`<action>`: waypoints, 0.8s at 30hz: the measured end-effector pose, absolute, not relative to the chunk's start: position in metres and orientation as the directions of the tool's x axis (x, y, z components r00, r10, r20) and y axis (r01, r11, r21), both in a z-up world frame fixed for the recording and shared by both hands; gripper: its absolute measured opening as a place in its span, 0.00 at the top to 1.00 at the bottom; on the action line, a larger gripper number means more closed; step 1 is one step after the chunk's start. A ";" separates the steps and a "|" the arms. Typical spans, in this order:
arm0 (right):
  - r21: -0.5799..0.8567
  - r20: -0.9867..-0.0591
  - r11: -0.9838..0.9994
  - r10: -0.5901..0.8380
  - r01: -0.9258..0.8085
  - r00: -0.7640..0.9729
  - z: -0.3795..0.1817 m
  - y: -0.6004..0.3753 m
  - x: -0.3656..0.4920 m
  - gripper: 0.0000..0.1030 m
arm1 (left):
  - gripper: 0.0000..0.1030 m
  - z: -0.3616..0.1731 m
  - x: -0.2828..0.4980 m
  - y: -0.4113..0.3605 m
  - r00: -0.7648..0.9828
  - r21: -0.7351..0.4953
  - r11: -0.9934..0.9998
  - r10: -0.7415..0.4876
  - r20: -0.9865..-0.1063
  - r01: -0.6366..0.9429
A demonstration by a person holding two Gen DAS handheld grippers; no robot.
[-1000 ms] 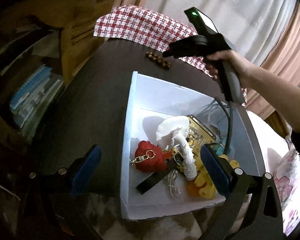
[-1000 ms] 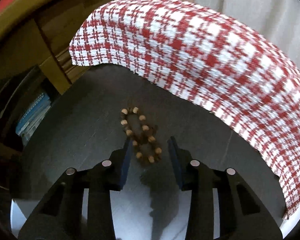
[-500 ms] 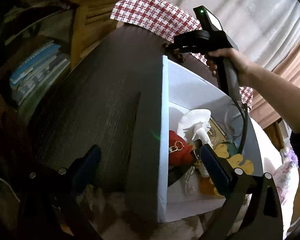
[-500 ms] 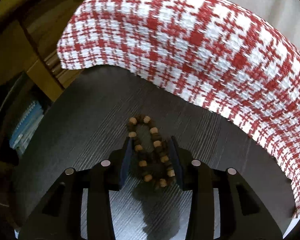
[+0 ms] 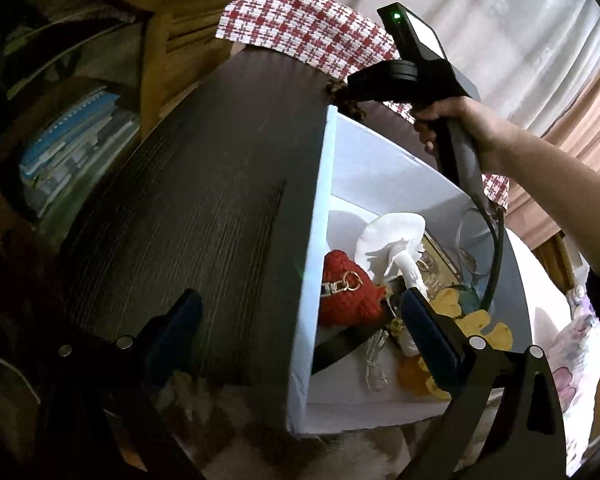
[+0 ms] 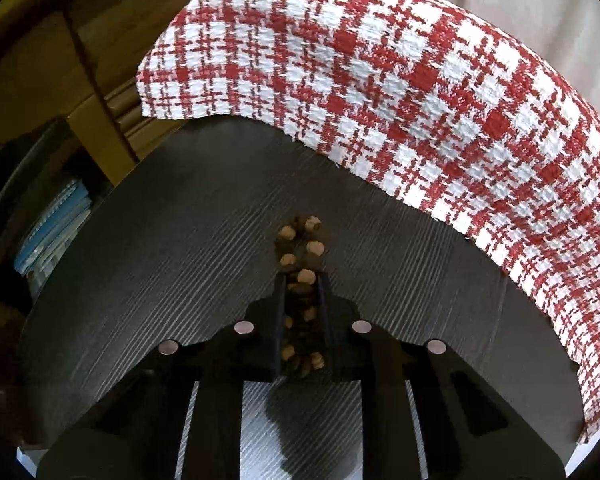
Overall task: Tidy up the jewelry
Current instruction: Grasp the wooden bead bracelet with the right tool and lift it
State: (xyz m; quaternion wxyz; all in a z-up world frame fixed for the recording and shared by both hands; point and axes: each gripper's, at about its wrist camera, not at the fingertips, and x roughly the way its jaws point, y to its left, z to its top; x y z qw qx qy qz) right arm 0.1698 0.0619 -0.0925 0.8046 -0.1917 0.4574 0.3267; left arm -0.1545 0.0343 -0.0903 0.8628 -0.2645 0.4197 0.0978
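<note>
A brown wooden bead bracelet (image 6: 303, 276) lies on the dark table. My right gripper (image 6: 302, 280) is shut on it, with some beads sticking out past the fingertips. In the left wrist view the bracelet (image 5: 342, 94) shows just beyond the far corner of a white box (image 5: 310, 240), under the right gripper's nose. The box holds a red knitted heart with a gold clasp (image 5: 346, 294), a white mushroom-shaped piece (image 5: 392, 240) and yellow pieces (image 5: 480, 330). My left gripper (image 5: 300, 328) is open and straddles the box's left wall.
A red-and-white checked cloth (image 6: 420, 92) drapes over the far table edge, close behind the bracelet. The dark table (image 5: 204, 216) stretches left of the box. Shelves with books (image 5: 72, 148) stand beyond the table's left edge.
My right gripper moved forward over the bracelet and closed on it. The left gripper shifted left, so the box's left wall now sits between its fingers.
</note>
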 end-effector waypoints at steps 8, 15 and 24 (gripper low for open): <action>0.052 -0.813 0.731 0.427 -0.681 0.396 -0.057 0.027 0.168 0.85 | 0.04 -0.090 -0.154 0.032 0.621 -0.362 0.847 -0.049 -0.782 -0.390; 0.155 -0.724 0.715 0.551 -0.682 0.414 -0.008 0.004 0.156 0.85 | 0.04 -0.090 -0.153 0.031 0.620 -0.368 0.844 -0.056 -0.783 -0.389; 0.317 -0.569 0.531 0.769 -0.786 0.290 0.032 -0.052 0.075 0.85 | 0.04 -0.090 -0.154 0.028 0.612 -0.364 0.839 -0.048 -0.790 -0.404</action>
